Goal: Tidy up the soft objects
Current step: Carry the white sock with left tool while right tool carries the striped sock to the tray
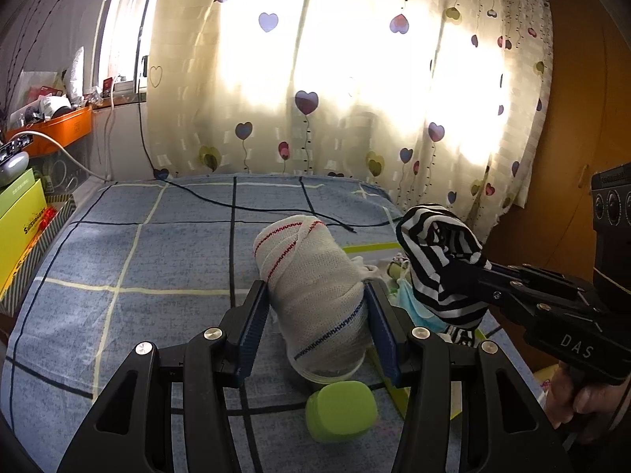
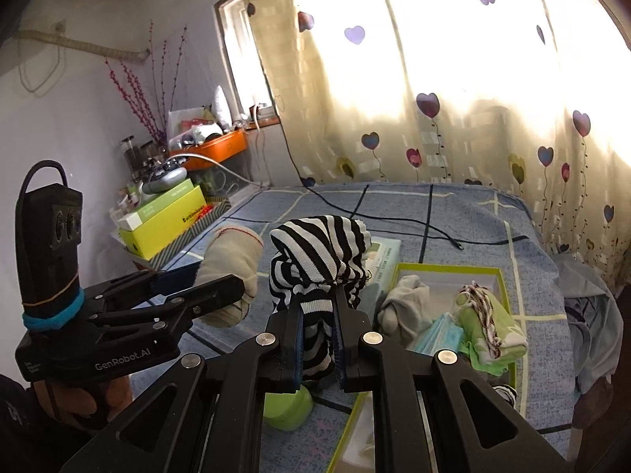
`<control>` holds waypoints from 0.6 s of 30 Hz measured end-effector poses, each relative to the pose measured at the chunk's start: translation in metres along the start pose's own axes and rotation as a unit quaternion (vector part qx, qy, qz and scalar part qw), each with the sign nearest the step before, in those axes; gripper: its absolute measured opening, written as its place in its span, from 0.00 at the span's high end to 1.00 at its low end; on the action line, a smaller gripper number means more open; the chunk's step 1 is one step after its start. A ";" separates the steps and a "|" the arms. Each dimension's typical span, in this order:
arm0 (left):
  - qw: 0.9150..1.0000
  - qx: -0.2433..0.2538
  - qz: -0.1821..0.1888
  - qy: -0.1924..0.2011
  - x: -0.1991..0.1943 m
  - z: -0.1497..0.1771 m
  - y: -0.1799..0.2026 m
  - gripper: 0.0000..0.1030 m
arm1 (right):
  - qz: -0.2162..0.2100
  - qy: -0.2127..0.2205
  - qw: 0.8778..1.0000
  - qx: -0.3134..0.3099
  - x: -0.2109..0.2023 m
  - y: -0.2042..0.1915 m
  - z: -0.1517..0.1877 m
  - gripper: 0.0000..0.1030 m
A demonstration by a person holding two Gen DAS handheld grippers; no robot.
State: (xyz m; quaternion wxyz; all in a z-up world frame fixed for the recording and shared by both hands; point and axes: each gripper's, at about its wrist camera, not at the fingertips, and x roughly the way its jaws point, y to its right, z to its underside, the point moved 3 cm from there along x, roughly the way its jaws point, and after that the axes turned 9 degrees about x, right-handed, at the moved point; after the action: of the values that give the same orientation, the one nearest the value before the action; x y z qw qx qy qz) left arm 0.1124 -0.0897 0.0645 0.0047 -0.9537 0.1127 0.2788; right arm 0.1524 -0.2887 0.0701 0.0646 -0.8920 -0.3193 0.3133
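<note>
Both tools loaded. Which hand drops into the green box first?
Probably right. Its tool pinches the striped sock right beside the open green box. The left tool, clamping the white roll, sits farther from it.

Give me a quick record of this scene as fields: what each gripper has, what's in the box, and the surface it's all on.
left gripper: closed on the white knit roll, held above the bed
right gripper: shut on the black and white striped cloth, also lifted
green-rimmed box: holds a grey sock bundle, blue face masks, a green cloth
loose item: green squishy block under the grippers
surface: blue plaid bedsheet
</note>
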 end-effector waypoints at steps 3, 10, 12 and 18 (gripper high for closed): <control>1.000 0.009 0.015 -0.003 0.004 -0.001 0.013 0.51 | 0.009 0.003 1.000 0.009 -0.007 0.011 0.003 0.89; 0.998 0.030 0.047 -0.008 0.012 -0.004 0.041 0.51 | 0.028 0.012 0.999 0.029 -0.025 0.036 0.010 0.89; 0.998 0.033 0.055 -0.009 0.014 -0.004 0.049 0.51 | 0.034 0.015 0.999 0.034 -0.031 0.043 0.012 0.89; 0.995 0.044 0.082 -0.020 0.021 -0.001 0.066 0.51 | 0.056 0.018 0.997 0.053 -0.045 0.066 0.021 0.89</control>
State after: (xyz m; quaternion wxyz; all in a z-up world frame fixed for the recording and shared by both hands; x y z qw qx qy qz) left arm 0.1154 -0.1587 0.0575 0.0262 -0.9341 0.2031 0.2924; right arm 0.1477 -0.3702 0.0558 0.1004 -0.9092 -0.2509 0.3167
